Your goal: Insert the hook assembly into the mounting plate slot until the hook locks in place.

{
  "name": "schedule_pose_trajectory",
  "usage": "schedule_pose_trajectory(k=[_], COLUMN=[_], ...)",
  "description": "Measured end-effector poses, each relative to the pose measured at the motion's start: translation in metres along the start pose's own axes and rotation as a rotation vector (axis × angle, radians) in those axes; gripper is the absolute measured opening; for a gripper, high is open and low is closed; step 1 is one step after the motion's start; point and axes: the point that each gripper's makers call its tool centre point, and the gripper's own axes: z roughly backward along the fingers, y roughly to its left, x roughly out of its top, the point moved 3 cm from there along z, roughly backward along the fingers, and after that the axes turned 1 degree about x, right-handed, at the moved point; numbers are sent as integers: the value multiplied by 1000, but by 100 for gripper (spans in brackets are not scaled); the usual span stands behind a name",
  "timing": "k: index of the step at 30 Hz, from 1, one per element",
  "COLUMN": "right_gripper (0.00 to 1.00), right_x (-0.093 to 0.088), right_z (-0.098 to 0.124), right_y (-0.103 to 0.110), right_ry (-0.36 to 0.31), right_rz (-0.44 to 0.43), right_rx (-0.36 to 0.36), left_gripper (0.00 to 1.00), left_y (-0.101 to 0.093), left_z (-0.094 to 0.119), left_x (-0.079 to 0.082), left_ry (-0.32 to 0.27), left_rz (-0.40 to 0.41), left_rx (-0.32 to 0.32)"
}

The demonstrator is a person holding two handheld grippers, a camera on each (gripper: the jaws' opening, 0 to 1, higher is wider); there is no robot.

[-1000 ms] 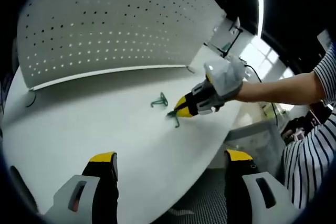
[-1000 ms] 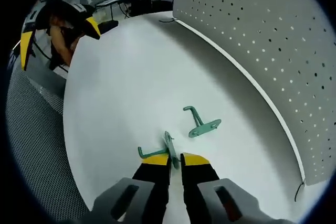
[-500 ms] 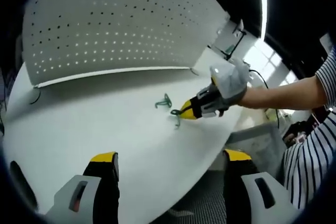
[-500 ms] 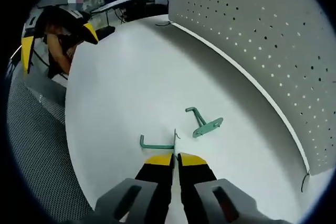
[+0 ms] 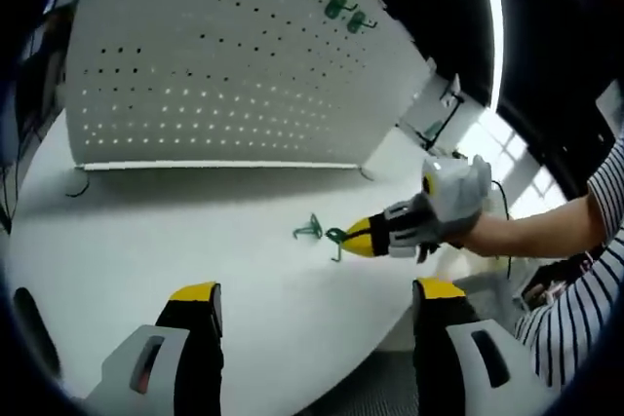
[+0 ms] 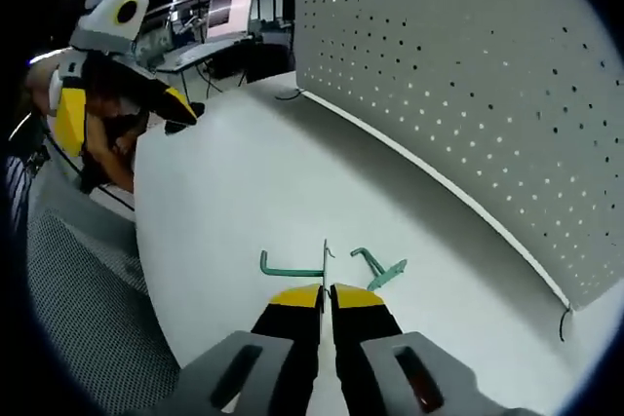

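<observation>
Jaws tight on hook [image 6: 312, 268]

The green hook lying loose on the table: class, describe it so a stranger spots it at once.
Find the white pegboard, then the white table below it. Just past the right gripper lies a green hook, flat and free, unlike the held hook clamped upright between the jaws.

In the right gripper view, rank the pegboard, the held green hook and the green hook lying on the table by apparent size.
1. The pegboard, largest by far.
2. and 3. The held hook, clamped in the right gripper, and the loose hook look alike; the held one is nearer the camera, so I won't rank them.
</observation>
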Motion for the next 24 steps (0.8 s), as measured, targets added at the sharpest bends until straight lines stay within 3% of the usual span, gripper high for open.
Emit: schedule_pose_trajectory(k=[5, 9, 19, 24], right_gripper=[0, 0, 0, 0], right_x=[23, 32, 59, 75], right_z=[12, 17, 32, 43], right_y=[-2, -1, 19, 27], right_ry=[-86, -128, -232, -331], right_rz=[-51, -101, -187, -261], right_rx=[-39, -60, -52, -68], left_gripper=[81, 78, 71, 69], left_y=[0, -2, -15, -22], left_z=[4, 5, 8, 8], left_x=[11, 15, 35, 45], left_ry=[-66, -82, -138, -172], left_rz=[33, 56, 109, 169], left_rx=[18, 9, -29, -61])
